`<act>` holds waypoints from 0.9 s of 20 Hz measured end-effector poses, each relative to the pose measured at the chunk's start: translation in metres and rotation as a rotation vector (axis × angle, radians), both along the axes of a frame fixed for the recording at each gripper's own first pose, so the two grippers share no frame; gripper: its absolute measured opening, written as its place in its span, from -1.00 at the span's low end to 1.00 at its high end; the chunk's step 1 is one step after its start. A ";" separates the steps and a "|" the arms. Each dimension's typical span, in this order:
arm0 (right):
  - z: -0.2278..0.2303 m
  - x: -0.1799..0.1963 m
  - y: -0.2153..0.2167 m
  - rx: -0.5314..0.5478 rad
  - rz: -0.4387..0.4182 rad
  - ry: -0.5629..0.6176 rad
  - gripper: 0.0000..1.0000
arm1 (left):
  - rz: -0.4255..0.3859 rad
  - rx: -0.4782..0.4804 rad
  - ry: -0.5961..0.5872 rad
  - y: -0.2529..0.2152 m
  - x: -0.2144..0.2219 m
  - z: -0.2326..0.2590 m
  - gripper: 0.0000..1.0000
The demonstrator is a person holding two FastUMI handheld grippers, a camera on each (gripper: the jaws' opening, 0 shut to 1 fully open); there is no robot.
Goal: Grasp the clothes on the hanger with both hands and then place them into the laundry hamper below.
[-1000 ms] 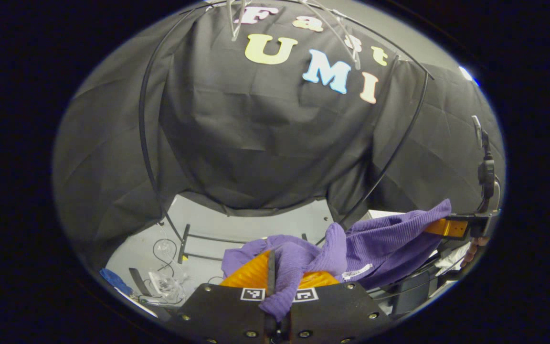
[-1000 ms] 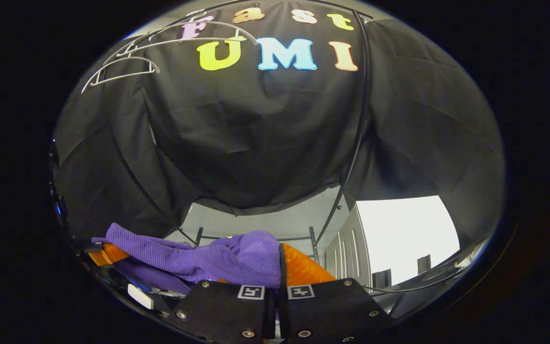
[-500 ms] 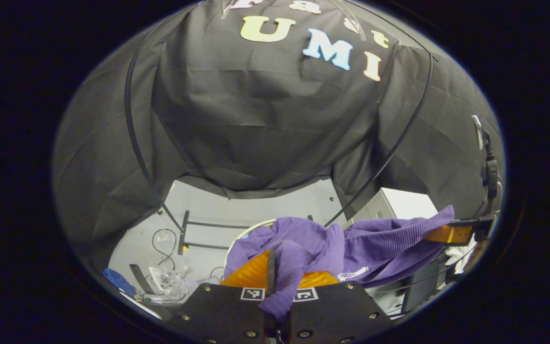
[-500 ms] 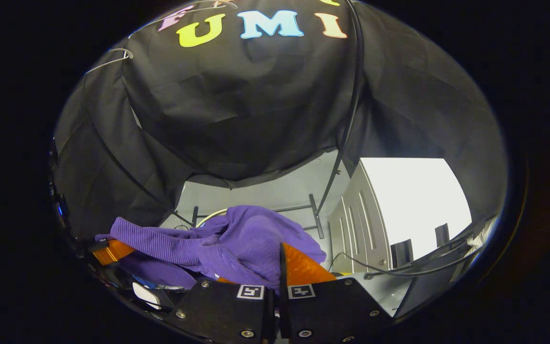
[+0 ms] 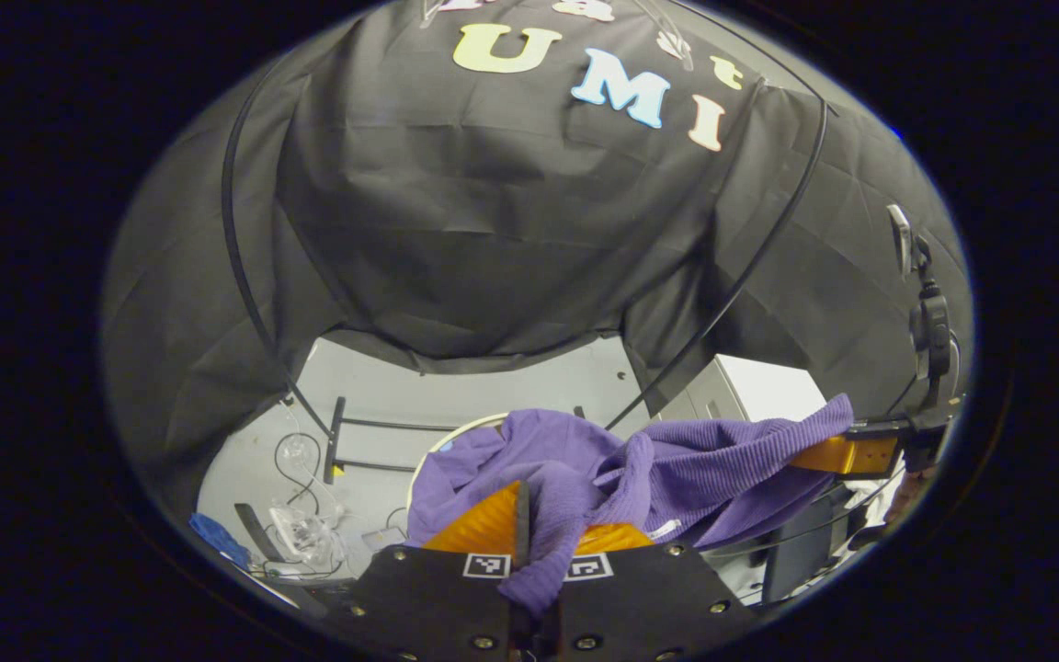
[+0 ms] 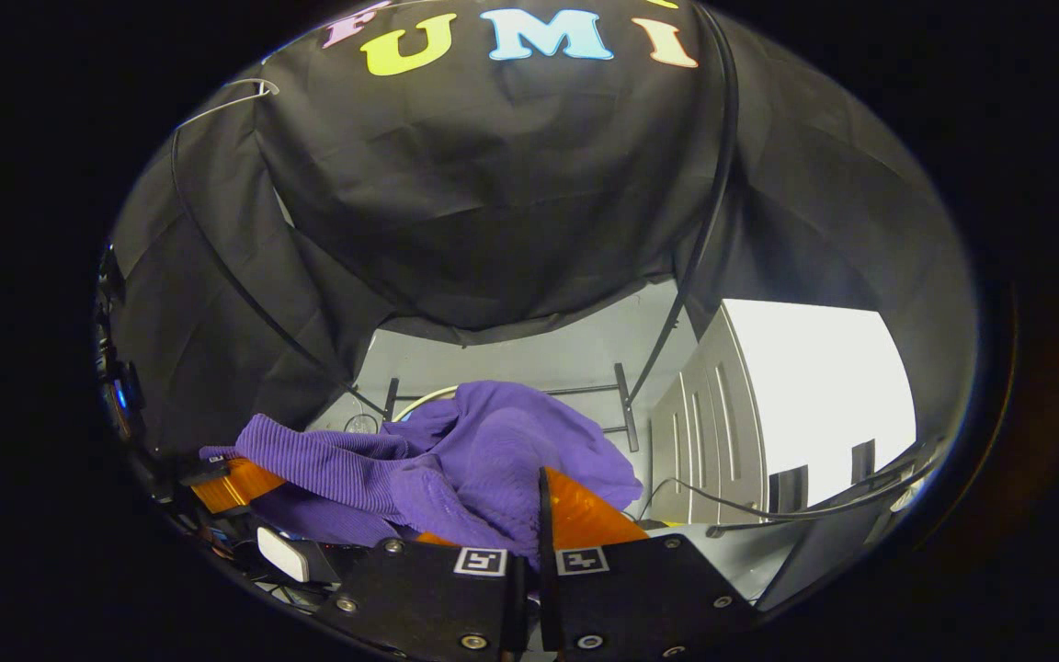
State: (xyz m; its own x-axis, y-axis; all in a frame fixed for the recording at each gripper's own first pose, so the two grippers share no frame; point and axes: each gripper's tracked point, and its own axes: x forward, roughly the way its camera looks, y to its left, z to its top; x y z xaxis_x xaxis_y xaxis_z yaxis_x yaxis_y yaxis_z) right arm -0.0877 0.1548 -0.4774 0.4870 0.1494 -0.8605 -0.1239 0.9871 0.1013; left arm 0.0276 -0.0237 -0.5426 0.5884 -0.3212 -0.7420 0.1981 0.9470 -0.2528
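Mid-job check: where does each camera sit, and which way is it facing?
Left gripper view: rides the left gripper, looks forward and down past the purple garment to the floor and hamper rim; the right gripper shows far right.
Right gripper view: rides the right gripper, looks the same way; the left gripper shows far left.
Shared: garment, both grippers, hamper rim, booth wall.

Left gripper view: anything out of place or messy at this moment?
Nothing wrong with the carry: the purple garment spans both shut grippers, left and right, above the hamper rim. The only untidy spot is the floor at lower left, where loose cables and crumpled clear plastic lie.
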 end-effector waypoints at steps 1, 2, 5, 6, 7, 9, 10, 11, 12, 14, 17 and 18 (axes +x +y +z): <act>-0.001 -0.001 0.000 -0.001 0.006 0.005 -0.89 | 0.004 0.004 0.005 0.001 0.000 -0.001 -0.99; -0.001 -0.002 0.001 -0.001 0.013 0.011 -0.89 | 0.009 0.001 0.013 0.001 -0.002 -0.002 -0.99; -0.006 -0.008 0.002 0.006 0.032 0.035 -0.86 | 0.021 -0.012 0.034 0.001 -0.005 -0.001 -0.99; -0.008 -0.011 0.003 0.010 0.039 0.041 -0.85 | 0.023 -0.009 0.039 0.002 -0.006 -0.002 -0.99; -0.008 -0.013 0.005 0.014 0.046 0.050 -0.82 | 0.025 -0.009 0.043 0.003 -0.007 -0.003 -0.99; -0.009 -0.021 0.010 0.027 0.052 0.076 -0.71 | 0.035 -0.004 0.060 0.006 -0.012 -0.011 -0.88; -0.008 -0.022 0.012 0.042 0.048 0.077 -0.67 | 0.042 -0.004 0.066 0.008 -0.015 -0.010 -0.86; -0.004 -0.021 0.015 0.059 0.045 0.077 -0.53 | 0.048 -0.009 0.070 0.010 -0.016 -0.011 -0.85; -0.006 -0.023 0.017 0.065 0.045 0.080 -0.43 | 0.059 -0.002 0.069 0.011 -0.015 -0.012 -0.82; 0.000 -0.025 0.019 0.068 0.050 0.077 0.15 | 0.058 -0.020 0.060 0.007 -0.014 -0.007 -0.44; 0.013 -0.029 0.017 0.044 0.065 0.048 0.89 | 0.046 0.010 0.029 0.013 -0.015 0.009 0.56; 0.019 -0.030 0.015 0.039 0.069 0.032 0.84 | 0.044 0.032 0.014 0.020 -0.020 0.014 0.90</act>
